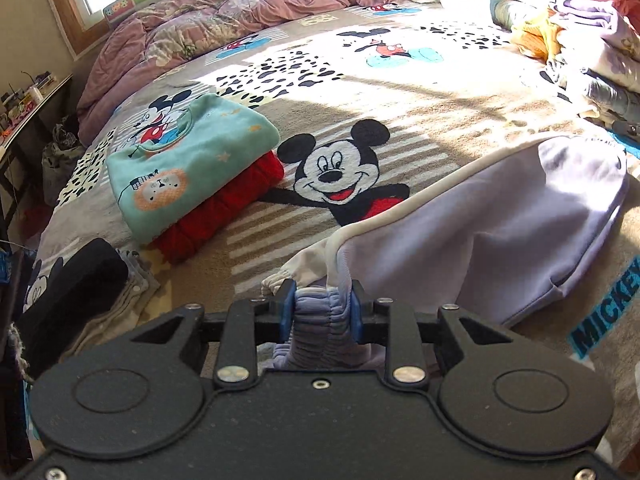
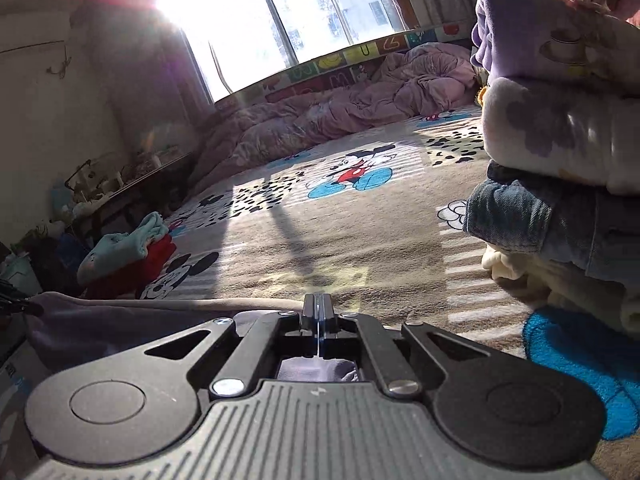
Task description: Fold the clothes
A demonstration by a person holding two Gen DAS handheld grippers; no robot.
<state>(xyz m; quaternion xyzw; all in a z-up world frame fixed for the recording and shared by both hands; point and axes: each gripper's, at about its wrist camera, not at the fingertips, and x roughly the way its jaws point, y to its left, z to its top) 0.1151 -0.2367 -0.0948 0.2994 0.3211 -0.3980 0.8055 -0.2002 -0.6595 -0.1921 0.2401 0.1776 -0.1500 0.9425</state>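
Observation:
A lavender garment [image 1: 500, 224] with white piping lies on the Mickey Mouse blanket [image 1: 400, 92], lifted at its near end. My left gripper [image 1: 323, 298] is shut on its bunched elastic band, and the blue pads [image 1: 356, 308] press the gathers from both sides. In the right wrist view the same garment [image 2: 120, 332] stretches from the left to my right gripper [image 2: 318, 308]. Those jaws are shut, with the garment's white-edged rim running into them and lavender cloth showing just beneath.
A folded teal top [image 1: 188, 168] rests on a folded red garment [image 1: 224, 208] at the left. Unfolded clothes [image 2: 560, 120], with jeans [image 2: 520, 216] among them, pile up on the right. A pink duvet [image 1: 240, 12] lies under the window. A dark bundle [image 1: 76, 276] sits at the bed's near-left edge.

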